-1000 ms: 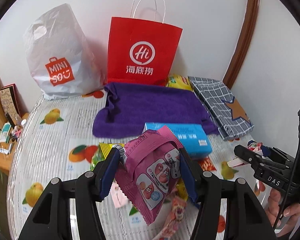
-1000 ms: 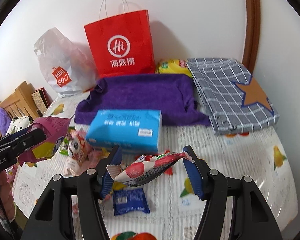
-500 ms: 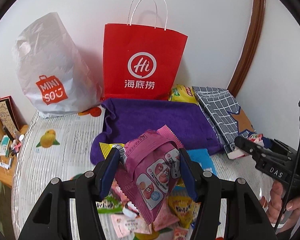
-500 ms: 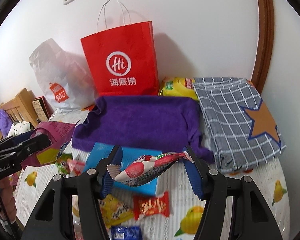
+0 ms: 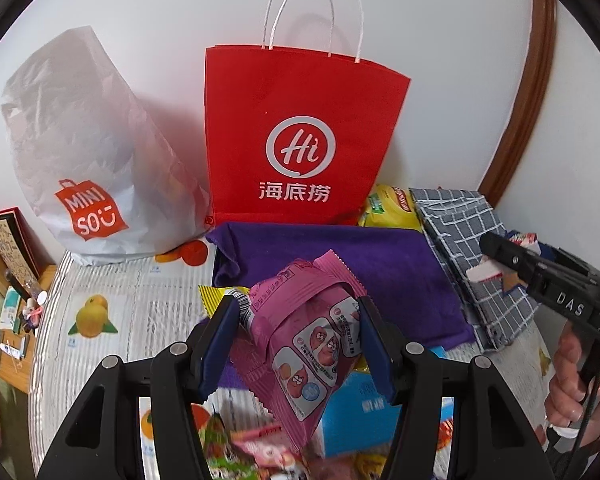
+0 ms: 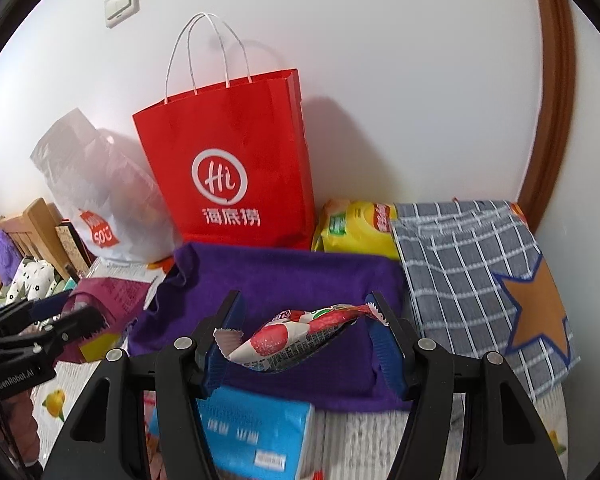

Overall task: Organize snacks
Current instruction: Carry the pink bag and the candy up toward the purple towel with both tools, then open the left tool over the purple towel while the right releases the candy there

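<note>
My left gripper point(image 5: 296, 330) is shut on a pink snack packet point(image 5: 306, 336) and holds it up over the purple towel point(image 5: 340, 256). My right gripper point(image 6: 306, 330) is shut on a red and white snack packet point(image 6: 296, 334) above the same towel point(image 6: 284, 280). A red paper bag point(image 5: 300, 136) stands open at the back against the wall; it also shows in the right wrist view point(image 6: 232, 168). Each gripper shows in the other's view, the right one point(image 5: 548, 284) at the right edge and the left one point(image 6: 40, 328) at the left edge.
A white plastic bag point(image 5: 84, 168) stands left of the red bag. A yellow packet point(image 6: 356, 224) and a grey checked cloth point(image 6: 480, 264) lie at the right. A blue box point(image 6: 256, 436) and several loose snacks point(image 5: 256, 452) lie near me on the fruit-print tablecloth point(image 5: 112, 320).
Both grippers have moved forward toward the red bag with their packets; the bag and towel look closer and the blue box has dropped to the bottom of both views.
</note>
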Demonstrator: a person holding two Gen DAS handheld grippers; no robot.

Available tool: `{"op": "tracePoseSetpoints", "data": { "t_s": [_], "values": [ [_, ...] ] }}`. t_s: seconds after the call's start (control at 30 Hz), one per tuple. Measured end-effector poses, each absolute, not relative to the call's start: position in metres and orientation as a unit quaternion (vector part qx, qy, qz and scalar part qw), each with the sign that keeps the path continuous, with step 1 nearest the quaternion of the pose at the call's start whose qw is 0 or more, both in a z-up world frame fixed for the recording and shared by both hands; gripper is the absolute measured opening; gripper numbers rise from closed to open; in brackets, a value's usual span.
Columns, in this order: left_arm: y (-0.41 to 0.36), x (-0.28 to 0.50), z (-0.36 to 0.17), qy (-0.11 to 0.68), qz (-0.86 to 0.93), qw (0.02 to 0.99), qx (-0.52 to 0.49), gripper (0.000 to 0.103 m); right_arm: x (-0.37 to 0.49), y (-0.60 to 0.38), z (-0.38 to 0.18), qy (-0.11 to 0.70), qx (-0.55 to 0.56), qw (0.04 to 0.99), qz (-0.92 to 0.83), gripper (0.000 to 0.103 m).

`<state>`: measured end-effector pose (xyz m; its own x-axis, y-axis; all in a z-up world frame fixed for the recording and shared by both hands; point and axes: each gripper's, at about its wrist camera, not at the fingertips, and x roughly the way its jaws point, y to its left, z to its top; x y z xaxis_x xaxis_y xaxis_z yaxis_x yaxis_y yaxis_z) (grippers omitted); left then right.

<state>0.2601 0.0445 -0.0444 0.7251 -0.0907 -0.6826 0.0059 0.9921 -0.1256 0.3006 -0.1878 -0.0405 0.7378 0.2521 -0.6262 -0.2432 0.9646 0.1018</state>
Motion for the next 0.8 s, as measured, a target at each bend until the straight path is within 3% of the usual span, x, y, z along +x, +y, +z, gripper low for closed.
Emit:
{"op": "tracePoseSetpoints", "data": {
  "t_s": [0.33, 0.8],
  "values": [
    [0.047, 0.32, -0.066, 0.392, -0.014, 0.918, -0.062, 0.057, 0.366, -0.189, -0.062, 0.338, 0.02, 0.93, 0.144, 0.062],
    [0.047, 0.385, -0.13, 0.442, -0.022, 0.893, -0.081, 0.057, 0.418, -0.188, -0.139, 0.429, -0.002, 0.893, 0.135, 0.062]
  ]
}}
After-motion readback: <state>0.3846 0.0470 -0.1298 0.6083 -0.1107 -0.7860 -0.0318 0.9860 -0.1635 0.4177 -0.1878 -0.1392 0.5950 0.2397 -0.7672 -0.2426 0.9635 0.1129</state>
